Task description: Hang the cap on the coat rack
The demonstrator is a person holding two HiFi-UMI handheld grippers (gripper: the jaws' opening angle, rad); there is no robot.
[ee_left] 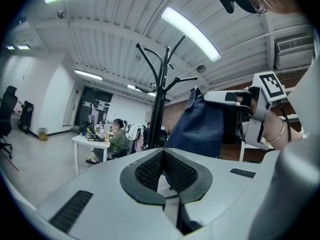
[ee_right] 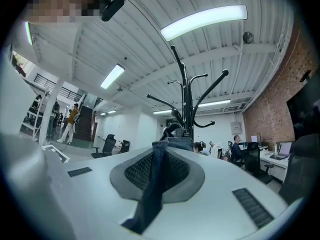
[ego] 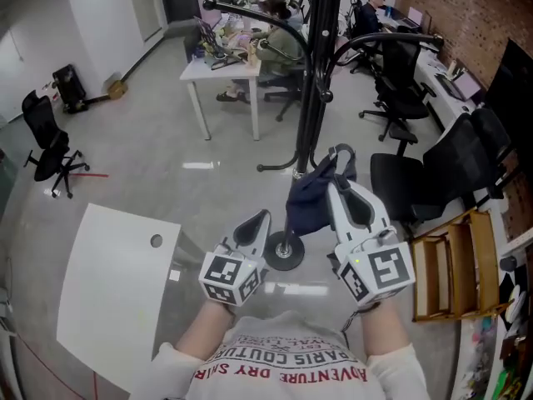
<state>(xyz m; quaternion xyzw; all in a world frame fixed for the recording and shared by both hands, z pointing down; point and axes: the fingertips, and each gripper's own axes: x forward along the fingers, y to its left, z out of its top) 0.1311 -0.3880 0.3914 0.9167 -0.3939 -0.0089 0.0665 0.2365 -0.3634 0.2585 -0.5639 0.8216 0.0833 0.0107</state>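
Head view: your right gripper (ego: pixel 341 157) clamps the denim cap (ego: pixel 310 200) just beside the coat rack (ego: pixel 315 82) pole; office chairs (ego: pixel 420 186) crowd three o'clock. Left gripper view: your left gripper (ee_left: pixel 162 153) is pinched together, empty. Right gripper view: cap fabric fills the jaws, rack at twelve o'clock.

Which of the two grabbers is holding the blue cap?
The right gripper: a fold of the blue cap is pinched between its jaws. The left gripper has its jaws closed on nothing.
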